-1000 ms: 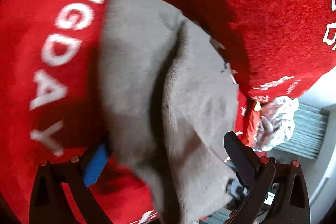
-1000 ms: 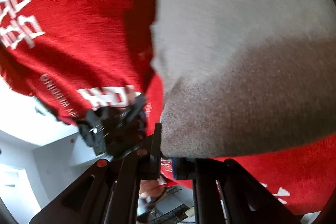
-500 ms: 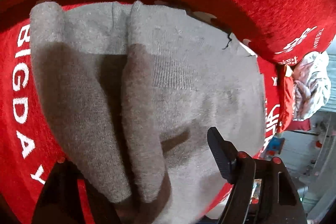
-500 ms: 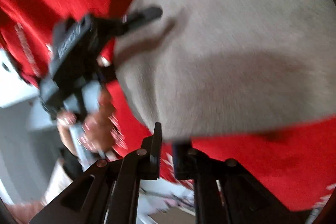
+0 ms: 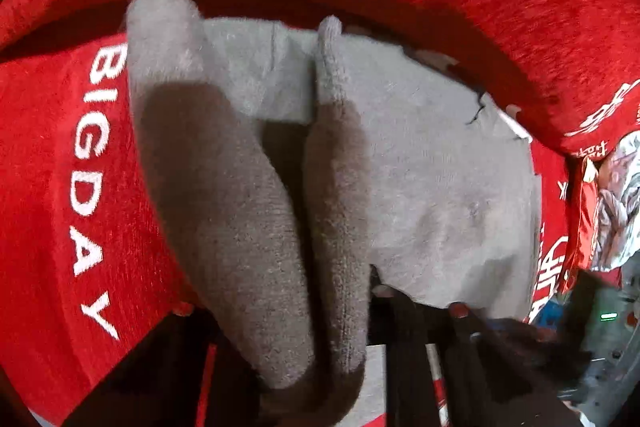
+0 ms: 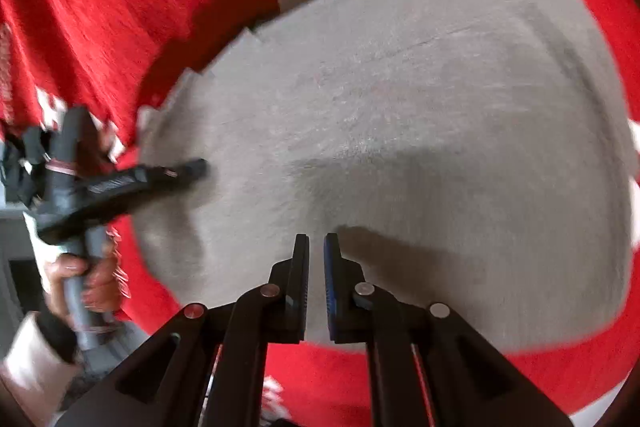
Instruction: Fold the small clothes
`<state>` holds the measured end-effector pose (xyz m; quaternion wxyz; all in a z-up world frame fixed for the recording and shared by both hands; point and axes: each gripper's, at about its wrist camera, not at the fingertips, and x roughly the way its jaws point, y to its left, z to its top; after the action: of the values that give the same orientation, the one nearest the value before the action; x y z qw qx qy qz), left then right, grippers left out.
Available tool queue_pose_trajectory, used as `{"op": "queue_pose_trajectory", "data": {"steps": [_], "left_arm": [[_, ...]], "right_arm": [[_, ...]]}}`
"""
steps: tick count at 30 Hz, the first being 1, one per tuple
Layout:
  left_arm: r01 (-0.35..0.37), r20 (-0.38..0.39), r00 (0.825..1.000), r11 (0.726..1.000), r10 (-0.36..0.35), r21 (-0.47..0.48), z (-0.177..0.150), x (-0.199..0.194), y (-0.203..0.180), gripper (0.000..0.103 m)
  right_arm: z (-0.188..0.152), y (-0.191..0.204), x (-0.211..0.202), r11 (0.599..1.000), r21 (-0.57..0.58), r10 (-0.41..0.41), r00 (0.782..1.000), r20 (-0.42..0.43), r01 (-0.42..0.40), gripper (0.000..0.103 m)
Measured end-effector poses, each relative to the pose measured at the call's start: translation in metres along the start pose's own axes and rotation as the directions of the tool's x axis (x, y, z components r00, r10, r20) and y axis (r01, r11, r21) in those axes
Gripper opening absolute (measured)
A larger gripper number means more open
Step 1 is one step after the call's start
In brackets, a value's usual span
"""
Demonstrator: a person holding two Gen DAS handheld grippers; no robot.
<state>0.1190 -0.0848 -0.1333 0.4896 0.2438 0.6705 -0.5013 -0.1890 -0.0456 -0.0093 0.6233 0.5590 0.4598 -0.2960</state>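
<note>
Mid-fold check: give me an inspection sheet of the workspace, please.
Surface: red cloth with white lettering.
Job's things: grey garment spread on it, one fold raised.
Clutter: crumpled pale bundle at the edge.
Tools: left tool has just been closing, pinching the raised fold; right tool shut, empty, above the garment.
Cables: nothing seen.
Surroundings: hand on the left tool's handle; rest blurred.

The left gripper [image 6: 196,169] has just been closing, pinching a raised fold of the grey garment [image 5: 440,187] at six o'clock. The right gripper [image 6: 316,247], shut and empty, let go of the garment's edge and now hangs over its middle.
</note>
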Motion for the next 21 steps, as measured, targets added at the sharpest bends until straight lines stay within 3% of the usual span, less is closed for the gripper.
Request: {"op": "queue_pose_trajectory", "data": {"steps": [3, 6, 10, 12, 16, 18, 21], "left_arm": [[0.080, 0.057, 0.995, 0.996, -0.082, 0.046, -0.005, -0.026, -0.030, 0.017], [0.121, 0.095, 0.986, 0.983, -0.135, 0.141, -0.008, -0.045, -0.084, 0.017], [0.156, 0.063, 0.982, 0.959, -0.175, 0.235, -0.006, -0.039, -0.153, 0.017], [0.128, 0.051, 0.988, 0.953, -0.147, 0.273, -0.006, -0.026, -0.182, 0.017], [0.029, 0.028, 0.999, 0.945, -0.040, 0.324, -0.013, 0.006, -0.226, 0.017], [-0.067, 0.053, 0.997, 0.916, 0.050, 0.395, -0.022, 0.015, -0.246, 0.018], [-0.201, 0.104, 0.980, 0.850, 0.172, 0.487, -0.035, 0.021, -0.276, 0.018]], "right_arm": [[-0.007, -0.010, 0.013, 0.999, -0.016, 0.042, 0.999, 0.013, -0.042, 0.002], [-0.011, -0.031, 0.013, 0.987, 0.066, 0.147, 0.989, 0.025, -0.148, 0.002], [-0.014, -0.053, 0.010, 0.954, 0.157, 0.255, 0.967, 0.028, -0.256, 0.001], [-0.014, -0.065, -0.001, 0.928, 0.199, 0.308, 0.949, 0.070, -0.316, 0.004], [-0.012, -0.105, -0.033, 0.810, 0.290, 0.454, 0.858, 0.240, -0.510, 0.006], [-0.008, -0.125, -0.037, 0.772, 0.322, 0.481, 0.835, 0.267, -0.548, 0.006], [-0.002, -0.151, -0.039, 0.753, 0.340, 0.495, 0.826, 0.272, -0.563, 0.006]]}}
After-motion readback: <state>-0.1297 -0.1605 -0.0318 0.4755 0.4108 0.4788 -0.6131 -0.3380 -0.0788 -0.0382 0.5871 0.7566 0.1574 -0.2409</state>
